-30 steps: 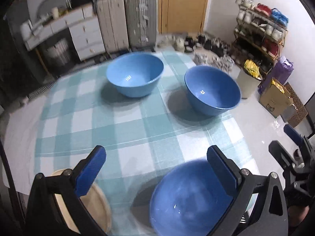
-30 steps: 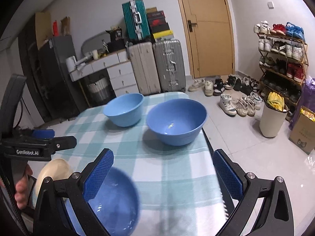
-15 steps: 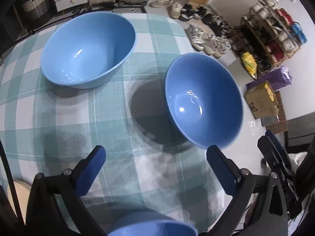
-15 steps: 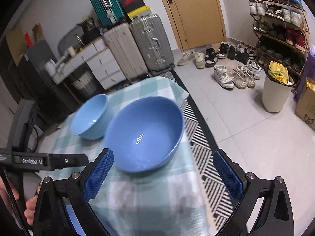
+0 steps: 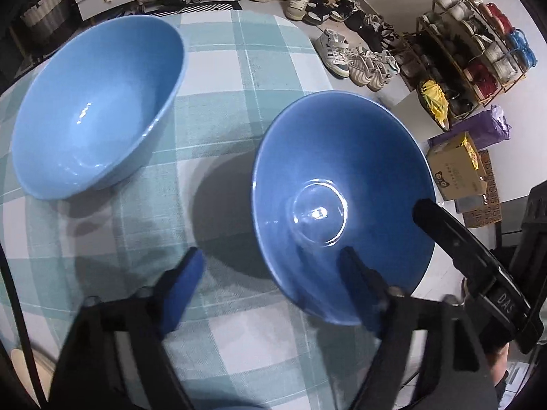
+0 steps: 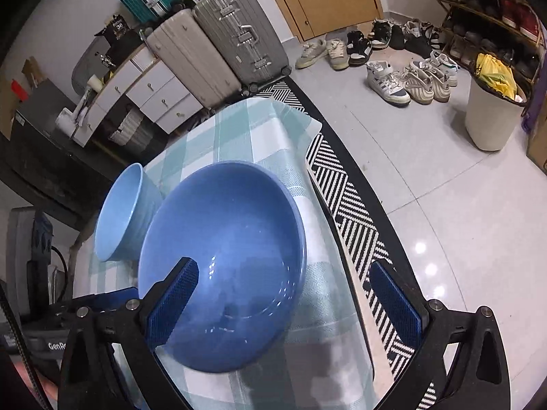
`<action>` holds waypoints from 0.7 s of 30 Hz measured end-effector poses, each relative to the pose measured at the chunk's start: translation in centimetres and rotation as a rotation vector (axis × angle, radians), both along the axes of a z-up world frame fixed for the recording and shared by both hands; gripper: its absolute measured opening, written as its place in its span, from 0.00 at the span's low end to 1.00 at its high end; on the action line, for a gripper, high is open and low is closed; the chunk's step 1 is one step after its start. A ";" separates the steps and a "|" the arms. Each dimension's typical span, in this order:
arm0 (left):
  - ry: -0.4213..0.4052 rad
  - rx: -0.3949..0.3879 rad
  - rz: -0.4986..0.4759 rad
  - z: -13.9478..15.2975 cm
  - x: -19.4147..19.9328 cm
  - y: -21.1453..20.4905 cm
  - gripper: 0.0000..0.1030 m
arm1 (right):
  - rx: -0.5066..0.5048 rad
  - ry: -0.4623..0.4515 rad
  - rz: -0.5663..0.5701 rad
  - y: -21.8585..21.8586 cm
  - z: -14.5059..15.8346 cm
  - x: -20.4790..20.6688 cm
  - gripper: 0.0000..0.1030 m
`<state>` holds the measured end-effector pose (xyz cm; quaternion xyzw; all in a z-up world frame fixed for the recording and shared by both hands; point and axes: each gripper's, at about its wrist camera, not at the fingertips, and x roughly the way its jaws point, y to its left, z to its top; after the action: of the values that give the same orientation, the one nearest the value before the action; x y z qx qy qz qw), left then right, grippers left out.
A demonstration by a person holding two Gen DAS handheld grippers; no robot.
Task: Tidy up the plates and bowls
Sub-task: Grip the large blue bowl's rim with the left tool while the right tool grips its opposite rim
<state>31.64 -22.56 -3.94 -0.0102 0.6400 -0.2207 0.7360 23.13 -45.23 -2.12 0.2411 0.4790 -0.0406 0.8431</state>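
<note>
Left gripper (image 5: 273, 266) is pointed steeply down at the table, jaws part-way apart and just narrowed; the near rim of the darker blue bowl (image 5: 338, 184) is straddled — one finger (image 5: 359, 273) over the bowl's inner wall, the other finger (image 5: 184, 273) outside it over the cloth. Contact of the pads with the rim cannot be confirmed, as the fingers are motion-blurred. The right gripper (image 6: 283, 294) is held wide; its left pad (image 6: 174, 294) is seen over the same bowl's (image 6: 222, 256) interior, its right pad (image 6: 393, 300) past the table's right edge, above the striped rug (image 6: 345, 205). Nothing is clamped by it. In the left wrist view the right gripper's black finger (image 5: 458, 239) is seen just beside the bowl's right rim.

The darker bowl is sat by the table's right edge, on the teal-and-white checked tablecloth (image 5: 218, 109). A lighter blue bowl (image 5: 99, 102) is placed toward the far left of the table, apart from the darker one. A sliver of a beige plate (image 5: 15, 355) is visible at the near left edge.

Beyond the table — suitcases (image 6: 239, 41), a white drawer unit (image 6: 154, 85), loose shoes (image 6: 403, 78) on the floor, a shoe rack (image 5: 475, 41), a white bin (image 6: 492, 116).
</note>
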 end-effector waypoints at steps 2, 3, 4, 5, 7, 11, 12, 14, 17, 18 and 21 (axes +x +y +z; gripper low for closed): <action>-0.003 0.013 -0.013 -0.2 0.0 -0.2 0.58 | 0.001 -0.005 0.001 0.0 -0.2 0.3 0.99; -0.003 0.015 -0.017 -0.3 0.0 -0.3 0.51 | 0.009 0.003 0.003 0.1 -0.3 0.5 0.99; -0.004 0.013 -0.018 -0.3 0.1 -0.4 0.41 | 0.016 0.009 0.003 0.1 -0.5 0.6 0.99; -0.004 0.002 -0.013 -0.4 0.2 -0.2 0.34 | 0.021 0.016 0.001 0.0 -0.6 0.8 0.99; 0.005 -0.012 0.000 -0.7 0.3 -0.1 0.20 | 0.013 0.042 -0.001 -0.1 -0.9 1.0 0.99; -0.004 -0.025 0.004 -0.8 0.3 0.2 0.13 | -0.029 0.090 -0.006 0.1 -0.9 1.0 0.99; -0.004 -0.017 0.002 -0.8 0.2 0.1 0.12 | -0.029 0.094 -0.009 0.2 -0.9 0.8 0.99; -0.010 -0.004 -0.006 -0.7 0.1 -0.1 0.11 | -0.042 0.104 -0.007 0.3 -0.9 0.8 0.99; -0.030 0.035 -0.026 -0.6 -0.2 -0.6 0.11 | -0.065 0.109 0.010 0.6 -0.8 1.2 0.98; -0.031 0.047 -0.028 -0.7 -0.3 -0.6 0.10 | -0.078 0.113 0.017 0.8 -0.8 1.4 0.98; -0.031 0.050 -0.037 -0.6 -0.5 -0.4 0.10 | -0.094 0.128 0.028 1.1 -0.8 1.6 0.91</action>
<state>31.17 -22.95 -4.52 0.0236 0.6340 -0.2185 0.7415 24.76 -44.10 -2.89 0.1912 0.5327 -0.0667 0.8217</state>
